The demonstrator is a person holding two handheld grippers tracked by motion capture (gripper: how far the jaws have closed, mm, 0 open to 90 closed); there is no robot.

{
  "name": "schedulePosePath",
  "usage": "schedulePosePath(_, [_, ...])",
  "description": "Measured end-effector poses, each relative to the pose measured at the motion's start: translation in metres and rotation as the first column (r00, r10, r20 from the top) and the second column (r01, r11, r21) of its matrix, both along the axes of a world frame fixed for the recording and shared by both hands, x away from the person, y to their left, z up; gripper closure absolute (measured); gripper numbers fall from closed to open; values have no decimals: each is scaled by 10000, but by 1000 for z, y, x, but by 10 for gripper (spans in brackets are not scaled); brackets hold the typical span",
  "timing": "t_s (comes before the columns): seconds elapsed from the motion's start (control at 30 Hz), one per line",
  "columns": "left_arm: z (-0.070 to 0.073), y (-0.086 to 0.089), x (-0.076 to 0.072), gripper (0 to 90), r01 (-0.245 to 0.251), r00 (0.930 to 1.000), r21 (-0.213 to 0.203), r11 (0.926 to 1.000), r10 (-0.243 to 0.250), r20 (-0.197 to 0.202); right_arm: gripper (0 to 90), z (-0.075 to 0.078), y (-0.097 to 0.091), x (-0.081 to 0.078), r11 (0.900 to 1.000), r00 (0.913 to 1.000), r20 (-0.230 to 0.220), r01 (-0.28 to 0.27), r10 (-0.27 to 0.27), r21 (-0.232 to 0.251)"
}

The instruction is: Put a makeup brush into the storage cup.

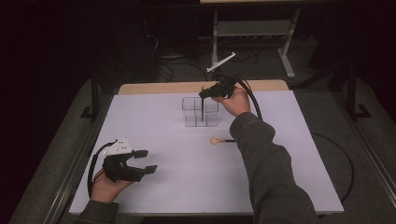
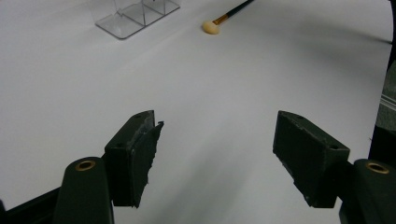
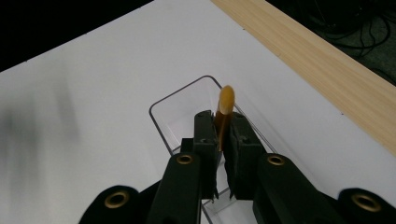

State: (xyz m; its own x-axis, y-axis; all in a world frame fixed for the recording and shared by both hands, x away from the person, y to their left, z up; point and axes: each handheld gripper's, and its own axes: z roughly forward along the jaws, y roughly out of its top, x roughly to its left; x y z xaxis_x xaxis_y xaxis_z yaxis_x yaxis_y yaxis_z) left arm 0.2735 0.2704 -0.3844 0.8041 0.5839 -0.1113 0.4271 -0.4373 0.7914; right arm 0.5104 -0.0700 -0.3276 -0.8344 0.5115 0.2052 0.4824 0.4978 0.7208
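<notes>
Right gripper [image 1: 204,93] of yours is clamped tight on a thin brush [image 3: 225,109], tan tip poking up past the pads, dark handle hanging down into the clear divided box [image 1: 200,112] at mid-table, far side. Your left gripper [image 1: 145,161] sits low near the table's [image 1: 154,196] front-left corner, jaws spread wide with nothing between them. Second brush [image 1: 222,140], tan-headed, lies flat on the table just in front of the box, beside your right sleeve [image 1: 271,172].

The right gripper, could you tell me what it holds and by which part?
The right gripper is shut on a makeup brush, clamped near its tan tip, over the clear organizer.
</notes>
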Motion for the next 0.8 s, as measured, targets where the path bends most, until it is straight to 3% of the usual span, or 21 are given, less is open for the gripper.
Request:
schedulePosePath(0.17, [-1,0,1,295,5,10000,-10,10000,-5,-6,823,-2,0,-1,10000,10000,-68,-18,18,-41])
schedulePosePath(0.23, [-1,0,1,296,44,10000,15,10000,-44,0,822,-4,-1,0,9999,9999,132,-81,83,-151])
schedulePosePath(0.3, [-1,0,1,296,31,10000,24,10000,-31,-41,820,-4,-1,-1,10000,9999,-137,37,-37,-30])
schedulePosePath(0.37, [-1,0,1,294,31,10000,-4,10000,-31,-41,813,-5,-2,-1,10000,10000,-72,8,-8,-43])
schedulePosePath(0.5, [0,1,1,292,42,10000,11,10000,-42,30,720,-8,-4,-2,10000,10000,-43,-46,46,-11])
schedulePosePath(0.67, [-2,-1,2,291,174,9998,153,9997,-175,67,682,-9,-6,-5,10000,9999,-142,18,-18,-32])
schedulePosePath(0.7, [-2,-2,1,291,77,9999,48,10000,-77,-90,676,-9,-8,-4,10000,10000,-75,-26,26,-14])
schedulePosePath(0.8, [-2,-1,2,291,188,9998,155,9997,-189,72,665,-6,-13,-6,10000,10000,-7,82,-82,-41])
